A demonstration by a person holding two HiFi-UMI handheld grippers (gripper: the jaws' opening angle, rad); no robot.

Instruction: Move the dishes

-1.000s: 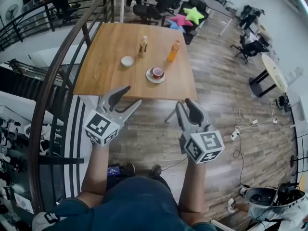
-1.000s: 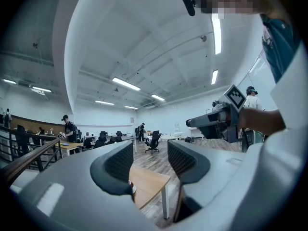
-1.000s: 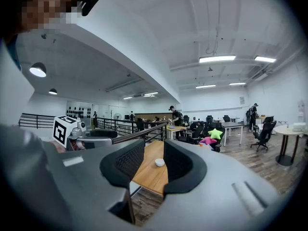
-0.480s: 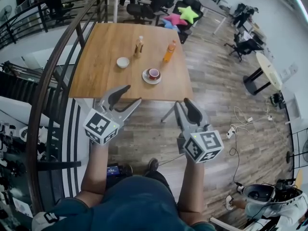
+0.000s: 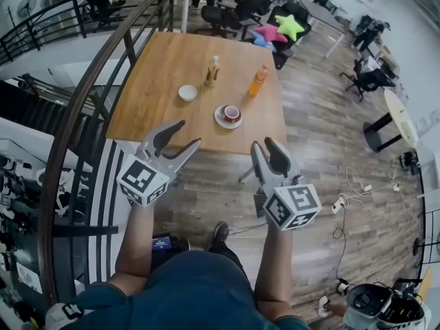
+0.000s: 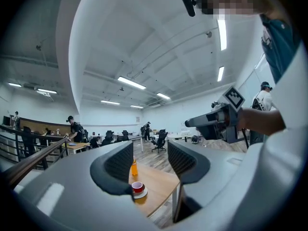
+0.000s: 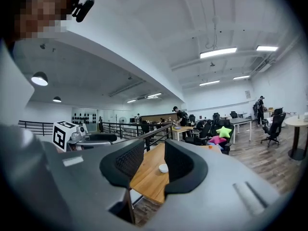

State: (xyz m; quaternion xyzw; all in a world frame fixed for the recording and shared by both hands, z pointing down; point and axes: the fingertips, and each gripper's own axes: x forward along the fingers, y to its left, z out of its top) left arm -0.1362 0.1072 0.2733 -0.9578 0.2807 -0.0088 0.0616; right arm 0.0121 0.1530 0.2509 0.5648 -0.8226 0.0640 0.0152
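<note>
Notably, left gripper view shows red cup (image 6: 137, 186); right gripper view, white bowl (image 7: 163, 168).

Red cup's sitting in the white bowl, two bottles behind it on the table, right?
No: the head view shows the red cup on a saucer; the white bowl stands apart, to its left. The rest holds.

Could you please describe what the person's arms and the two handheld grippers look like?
Both the left gripper and the right gripper have smooth grey plastic bodies with two black, ribbed pads lining the jaws. Each carries a white cube with black square markers at its rear. The person wears a dark teal short-sleeved shirt, and the forearms are uncovered.
</note>
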